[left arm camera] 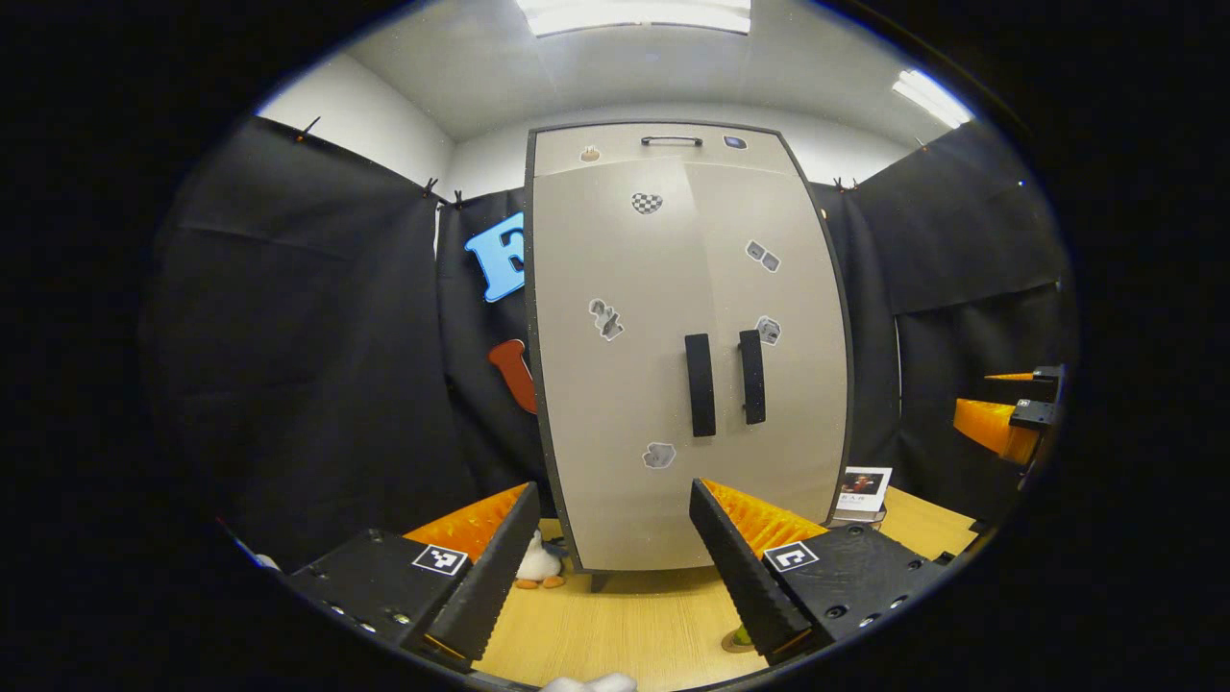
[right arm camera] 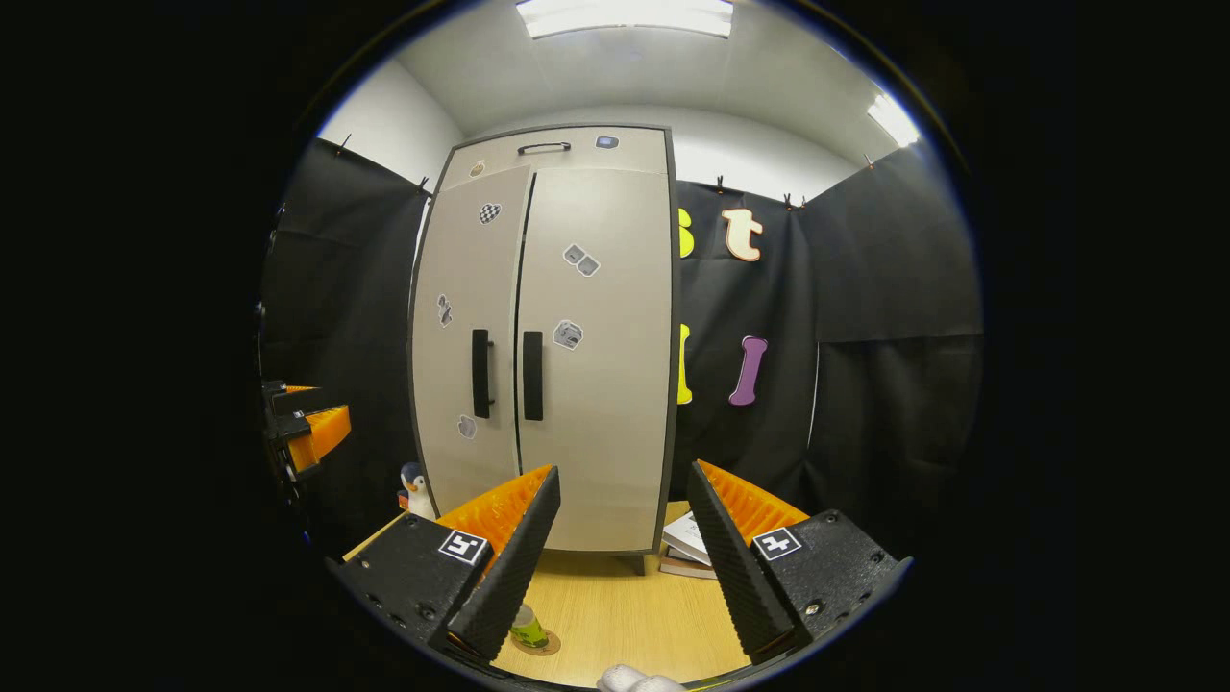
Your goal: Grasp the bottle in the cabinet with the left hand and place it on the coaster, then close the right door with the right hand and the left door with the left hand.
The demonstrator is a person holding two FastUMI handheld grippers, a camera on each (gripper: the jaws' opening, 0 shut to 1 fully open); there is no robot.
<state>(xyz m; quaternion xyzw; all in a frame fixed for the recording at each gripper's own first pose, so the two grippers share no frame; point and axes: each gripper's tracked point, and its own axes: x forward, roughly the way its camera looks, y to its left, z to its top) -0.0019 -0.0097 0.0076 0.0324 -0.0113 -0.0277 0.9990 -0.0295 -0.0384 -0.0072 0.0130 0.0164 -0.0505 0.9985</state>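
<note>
Cabinet: the cabinet (left arm camera: 687,346) stands at the centre of the left gripper view, tall, smooth, pale grey with a dark edge; small stickers dot its front.
Doors: the left door (left arm camera: 615,365) and right door (left arm camera: 774,356) both sit closed, two black vertical handles side by side at mid-height.
Bottle: the bottle (right arm camera: 527,627), green, stands on the round brown coaster (right arm camera: 538,645) low in the right gripper view, partly behind that gripper's own finger.
Left gripper: the left gripper (left arm camera: 615,567) has black ribbed fingers with orange backs, spread apart, holding nothing.
Right gripper: the right gripper (right arm camera: 625,567) likewise has its fingers apart and empty.
Around: a toy penguin (right arm camera: 415,490) at the cabinet's lower-left corner, books (right arm camera: 690,546) at its lower right, all on the pale wooden tabletop (right arm camera: 615,605).
View difference: the left gripper view's right edge catches the other gripper's orange fingers.
</note>
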